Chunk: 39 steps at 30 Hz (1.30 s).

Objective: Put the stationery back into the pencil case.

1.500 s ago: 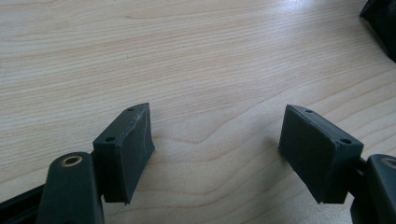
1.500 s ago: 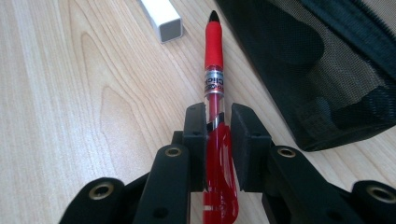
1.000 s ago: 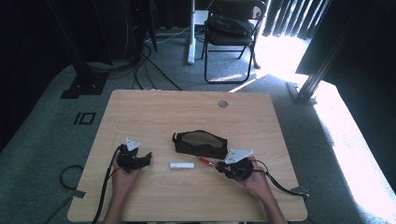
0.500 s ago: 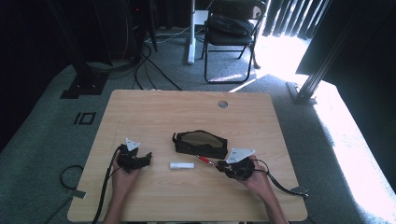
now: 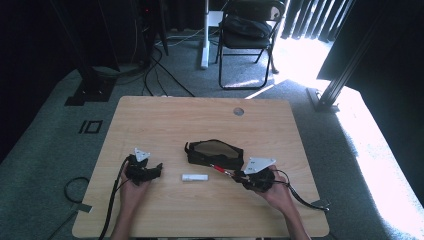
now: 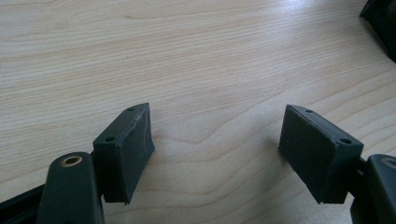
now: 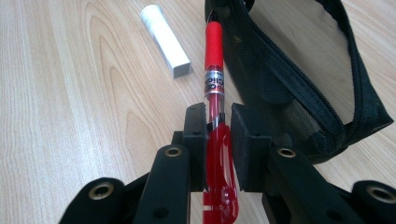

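Desk (image 5: pixel 165 120) lies bare toward its far edge. Right gripper (image 7: pixel 217 123) pinches a red pen (image 7: pixel 214 51) against the black pouch (image 7: pixel 299 79), a white tube (image 7: pixel 166 39) near. Left gripper (image 6: pixel 217 135) stands spread over bare wood near the front-left corner.

On the tabletop (image 5: pixel 165 120), the pouch (image 5: pixel 214 154) lies near centre. The small tube (image 5: pixel 194 177) lies in front of it, between the left claw (image 5: pixel 159 168) and right claw (image 5: pixel 234 174). The pen (image 5: pixel 220 169) reaches from the right claw to the pouch's front edge.

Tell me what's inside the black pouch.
The pouch gapes open; only its dark mesh lining shows inside. The red pen in the right tongs points beside its rim. The bottom corners stay hidden.
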{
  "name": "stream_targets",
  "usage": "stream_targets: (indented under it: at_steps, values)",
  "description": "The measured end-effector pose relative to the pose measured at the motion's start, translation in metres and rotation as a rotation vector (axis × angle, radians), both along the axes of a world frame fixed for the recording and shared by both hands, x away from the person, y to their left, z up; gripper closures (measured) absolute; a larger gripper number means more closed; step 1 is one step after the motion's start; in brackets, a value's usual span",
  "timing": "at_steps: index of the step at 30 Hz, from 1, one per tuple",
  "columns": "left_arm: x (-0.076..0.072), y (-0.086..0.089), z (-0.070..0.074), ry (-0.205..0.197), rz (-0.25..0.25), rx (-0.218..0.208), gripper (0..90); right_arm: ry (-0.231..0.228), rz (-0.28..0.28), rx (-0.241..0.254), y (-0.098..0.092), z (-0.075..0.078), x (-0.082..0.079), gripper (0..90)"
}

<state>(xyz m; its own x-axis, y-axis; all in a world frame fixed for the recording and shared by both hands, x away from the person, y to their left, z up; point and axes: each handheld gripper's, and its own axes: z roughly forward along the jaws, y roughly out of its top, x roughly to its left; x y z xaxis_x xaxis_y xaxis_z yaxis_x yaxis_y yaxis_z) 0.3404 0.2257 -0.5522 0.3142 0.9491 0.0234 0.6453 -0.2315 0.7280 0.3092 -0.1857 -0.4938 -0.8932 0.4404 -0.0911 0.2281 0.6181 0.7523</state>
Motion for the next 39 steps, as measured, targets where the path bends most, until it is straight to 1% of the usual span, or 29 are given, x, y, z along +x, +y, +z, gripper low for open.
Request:
stream_targets:
  at_steps: [7,24,39]
  values:
    - [0.0,0.0,0.0,0.0,0.0,0.0,25.9,0.003,-0.002,0.007,-0.002,0.003,-0.001,76.8]
    - [0.0,0.0,0.0,0.0,0.0,0.0,26.0,-0.017,-0.007,0.011,-0.006,0.013,0.001,76.8]
    - [0.0,0.0,0.0,0.0,0.0,0.0,26.0,-0.021,-0.016,0.016,-0.012,0.019,0.005,76.8]
